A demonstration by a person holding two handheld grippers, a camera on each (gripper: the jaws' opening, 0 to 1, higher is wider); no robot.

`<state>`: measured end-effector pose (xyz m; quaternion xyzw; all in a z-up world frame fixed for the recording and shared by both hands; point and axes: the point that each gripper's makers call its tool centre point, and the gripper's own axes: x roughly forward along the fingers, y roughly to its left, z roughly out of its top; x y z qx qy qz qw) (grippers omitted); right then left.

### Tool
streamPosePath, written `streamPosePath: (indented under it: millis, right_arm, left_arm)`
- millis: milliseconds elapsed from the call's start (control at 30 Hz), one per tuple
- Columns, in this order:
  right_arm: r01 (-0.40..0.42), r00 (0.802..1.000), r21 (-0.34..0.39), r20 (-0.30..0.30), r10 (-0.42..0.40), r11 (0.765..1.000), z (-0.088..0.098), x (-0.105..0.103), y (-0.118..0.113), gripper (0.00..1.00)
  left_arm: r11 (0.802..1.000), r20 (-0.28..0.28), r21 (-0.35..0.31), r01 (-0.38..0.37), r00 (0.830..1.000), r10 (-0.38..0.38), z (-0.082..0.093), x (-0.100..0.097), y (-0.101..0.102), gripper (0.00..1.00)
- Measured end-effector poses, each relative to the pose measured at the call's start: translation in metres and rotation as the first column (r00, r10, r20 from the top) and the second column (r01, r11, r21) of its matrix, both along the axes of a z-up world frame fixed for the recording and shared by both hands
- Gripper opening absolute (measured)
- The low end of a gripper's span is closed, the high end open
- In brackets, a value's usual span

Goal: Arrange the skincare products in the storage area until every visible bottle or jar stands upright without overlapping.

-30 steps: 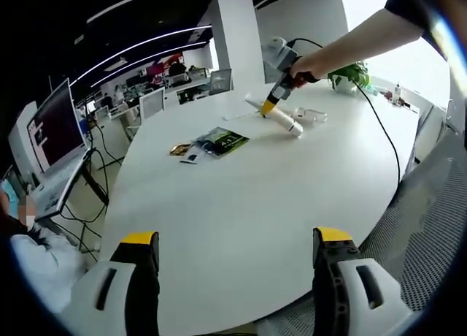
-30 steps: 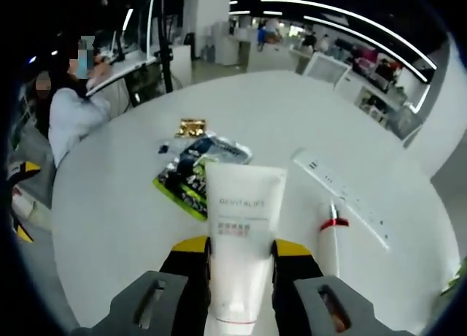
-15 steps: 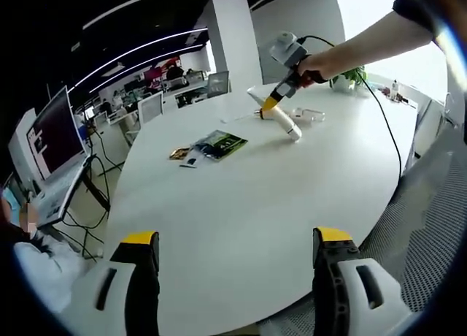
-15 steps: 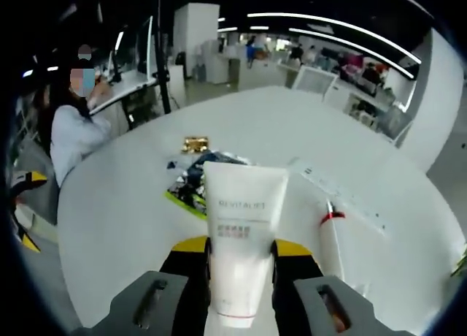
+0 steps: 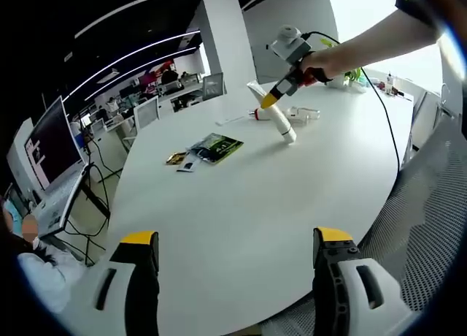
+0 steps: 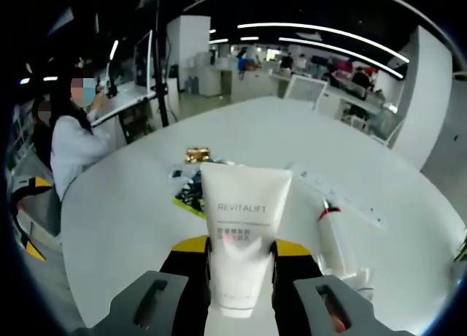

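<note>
Clamping white tube in right gripper, near green packet. Soft, light, likely squashy; grip lower body, gently. Left gripper spread, holding nothing.

The left gripper hovers low over the white table, its jaws wide apart with nothing between them. At one o'clock the right gripper, held by a hand, grips a white tube slanting down to the tabletop. At eleven o'clock lies a green packet, with small sachets just beside it.
</note>
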<state>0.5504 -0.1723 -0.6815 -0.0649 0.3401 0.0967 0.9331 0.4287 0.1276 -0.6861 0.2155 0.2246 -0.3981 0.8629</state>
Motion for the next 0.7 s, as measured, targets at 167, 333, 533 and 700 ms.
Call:
streamPosePath:
  millis: [167,333,533,700]
  right_arm:
    - [0.006,1.000,-0.002,0.019,-0.006,1.000,0.004,-0.005,0.001,0.24]
    - [0.013,0.999,0.002,0.031,-0.013,1.000,0.005,-0.009,0.001,0.23]
    - [0.024,0.998,0.015,0.052,-0.025,1.000,0.007,-0.018,0.004,0.23]
    - [0.045,0.996,0.035,0.075,-0.047,0.998,0.012,-0.025,0.004,0.23]
  left_arm:
    - [1.000,-0.016,0.011,0.026,1.000,-0.026,-0.002,-0.004,-0.003,0.81]
    - [0.999,-0.026,0.012,0.030,0.999,-0.030,-0.001,-0.005,-0.003,0.81]
    - [0.999,-0.007,0.023,0.047,0.999,-0.047,0.009,0.002,-0.006,0.80]
    - [0.998,0.003,-0.021,0.053,0.999,-0.053,0.023,0.008,-0.019,0.80]
